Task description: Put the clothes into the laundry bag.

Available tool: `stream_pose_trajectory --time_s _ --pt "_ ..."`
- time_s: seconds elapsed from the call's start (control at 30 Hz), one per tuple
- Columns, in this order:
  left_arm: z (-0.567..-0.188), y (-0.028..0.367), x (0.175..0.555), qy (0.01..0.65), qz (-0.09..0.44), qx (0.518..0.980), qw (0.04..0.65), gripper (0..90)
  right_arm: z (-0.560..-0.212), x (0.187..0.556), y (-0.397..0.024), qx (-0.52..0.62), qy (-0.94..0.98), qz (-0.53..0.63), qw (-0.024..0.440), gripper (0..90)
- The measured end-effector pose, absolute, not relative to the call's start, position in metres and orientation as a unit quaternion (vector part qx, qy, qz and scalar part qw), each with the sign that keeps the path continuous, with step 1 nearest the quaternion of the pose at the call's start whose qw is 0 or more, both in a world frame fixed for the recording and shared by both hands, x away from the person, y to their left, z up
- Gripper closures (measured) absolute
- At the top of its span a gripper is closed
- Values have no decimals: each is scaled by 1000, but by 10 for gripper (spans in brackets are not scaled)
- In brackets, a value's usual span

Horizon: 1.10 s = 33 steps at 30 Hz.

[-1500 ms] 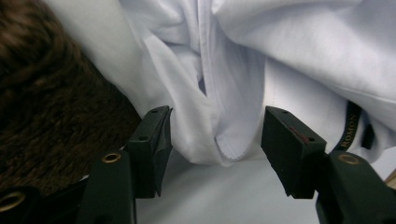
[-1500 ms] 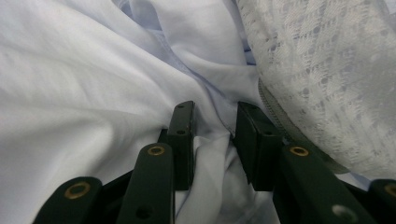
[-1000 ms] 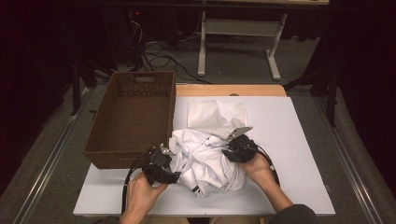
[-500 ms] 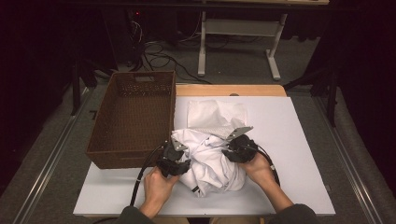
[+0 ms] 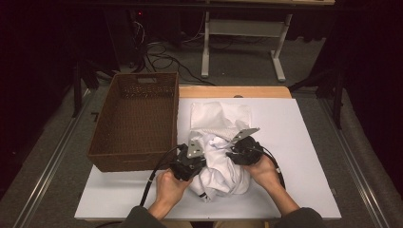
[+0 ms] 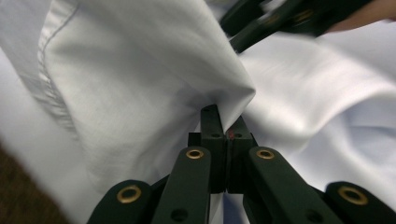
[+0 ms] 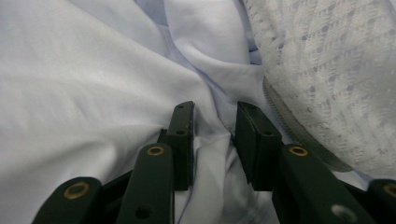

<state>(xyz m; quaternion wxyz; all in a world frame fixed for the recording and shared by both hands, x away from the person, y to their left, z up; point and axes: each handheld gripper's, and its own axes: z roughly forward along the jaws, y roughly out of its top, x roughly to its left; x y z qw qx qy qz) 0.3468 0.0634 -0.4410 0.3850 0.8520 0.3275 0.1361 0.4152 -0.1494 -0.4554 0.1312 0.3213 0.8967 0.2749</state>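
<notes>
A crumpled white garment (image 5: 219, 164) is heaped on the white table (image 5: 304, 156), just to the right of the brown wicker basket (image 5: 135, 118) — the landmark here. At the basket's near right corner the left gripper (image 5: 192, 159) is pressed into the garment's left side. In the left gripper view its jaws are seen to have just been closing, and they are now clenched together on a fold of the cloth (image 6: 140, 84), which is drawn to a point at the pads. Farther from the basket, on the garment's right side, the right gripper (image 5: 237, 148) is held by the person's right hand (image 5: 263, 172). In the right gripper view its jaws stand partly apart with a bunch of the fabric (image 7: 93, 70) gathered between them — grasped loosely, with a patterned, textured cloth (image 7: 327, 70) lying just beside. Beyond the heap, a flatter part of the white cloth (image 5: 221, 116) is spread beside the basket's right wall.
</notes>
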Motion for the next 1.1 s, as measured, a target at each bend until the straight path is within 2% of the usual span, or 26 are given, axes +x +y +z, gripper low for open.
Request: stream_pose_trajectory --time_s 0.23,0.33,0.47,0.73,0.93,1.03,1.1 --pt "-435 24 350 251 117 883 378 894 -455 414 -149 320 899 270 129 718" --pt "-450 16 366 269 78 890 359 895 -454 413 -155 326 893 285 124 684" --pt "-461 13 378 289 55 894 338 895 -449 408 -165 336 882 306 122 635" --pt "-468 15 391 321 41 893 312 895 -426 385 -180 317 873 350 126 556" --pt "-468 14 390 322 43 894 309 894 -415 371 -170 298 873 369 115 489" --pt "-467 14 389 321 44 894 311 892 -415 373 -160 300 873 366 121 506" --pt "-466 15 387 319 43 894 311 890 -418 379 -155 306 873 356 130 616"
